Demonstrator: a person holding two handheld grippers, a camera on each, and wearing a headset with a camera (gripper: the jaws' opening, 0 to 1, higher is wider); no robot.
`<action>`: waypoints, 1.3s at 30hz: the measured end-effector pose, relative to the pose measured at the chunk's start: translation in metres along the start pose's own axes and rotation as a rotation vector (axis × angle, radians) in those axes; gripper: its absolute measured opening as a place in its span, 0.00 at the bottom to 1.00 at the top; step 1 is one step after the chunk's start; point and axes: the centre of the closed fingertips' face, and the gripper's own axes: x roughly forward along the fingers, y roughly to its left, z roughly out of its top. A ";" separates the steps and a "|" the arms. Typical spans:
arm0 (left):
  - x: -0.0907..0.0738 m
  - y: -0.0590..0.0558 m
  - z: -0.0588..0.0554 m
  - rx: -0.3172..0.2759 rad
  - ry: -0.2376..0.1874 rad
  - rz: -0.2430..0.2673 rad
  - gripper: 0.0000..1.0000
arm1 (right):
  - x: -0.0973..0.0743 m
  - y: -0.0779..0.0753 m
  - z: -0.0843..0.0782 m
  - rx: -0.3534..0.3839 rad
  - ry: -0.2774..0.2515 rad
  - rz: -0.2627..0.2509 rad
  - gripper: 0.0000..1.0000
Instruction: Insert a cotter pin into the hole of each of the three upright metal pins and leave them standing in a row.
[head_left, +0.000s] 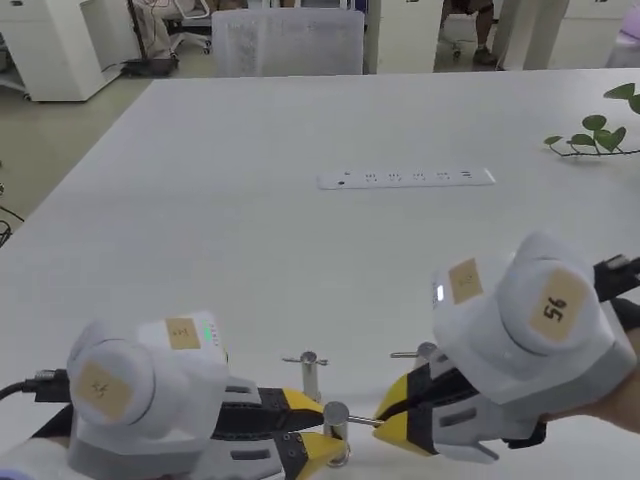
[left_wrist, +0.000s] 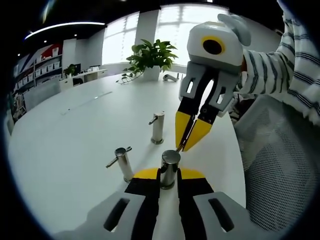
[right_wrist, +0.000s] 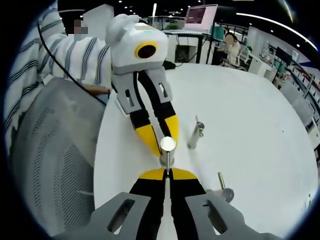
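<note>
The thin silver wire cotter pin (right_wrist: 167, 160) is pinched in your closed right gripper (right_wrist: 167, 175), its tip at the short steel upright pin (left_wrist: 170, 165), lower centre of the left gripper view, which your left gripper (left_wrist: 169, 176) clamps. Push off-axis and the wire may bend or slip.

3 polished metal pins (left_wrist: 158, 129), smooth matt white table (head_left: 300, 260)

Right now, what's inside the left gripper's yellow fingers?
An upright metal pin, clamped by the fingers of the left gripper. Its round top shows; the fingers cover its lower sides. The right gripper holds a cotter pin near it.
</note>
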 end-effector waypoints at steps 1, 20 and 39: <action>0.000 0.000 0.000 -0.007 -0.007 0.000 0.11 | 0.001 -0.001 0.001 -0.003 -0.006 0.000 0.03; 0.002 -0.001 0.000 -0.107 -0.094 -0.015 0.12 | 0.008 0.000 0.014 -0.038 -0.064 0.010 0.04; 0.002 -0.001 -0.004 -0.138 -0.107 -0.013 0.12 | 0.000 0.003 0.014 0.012 -0.097 0.004 0.05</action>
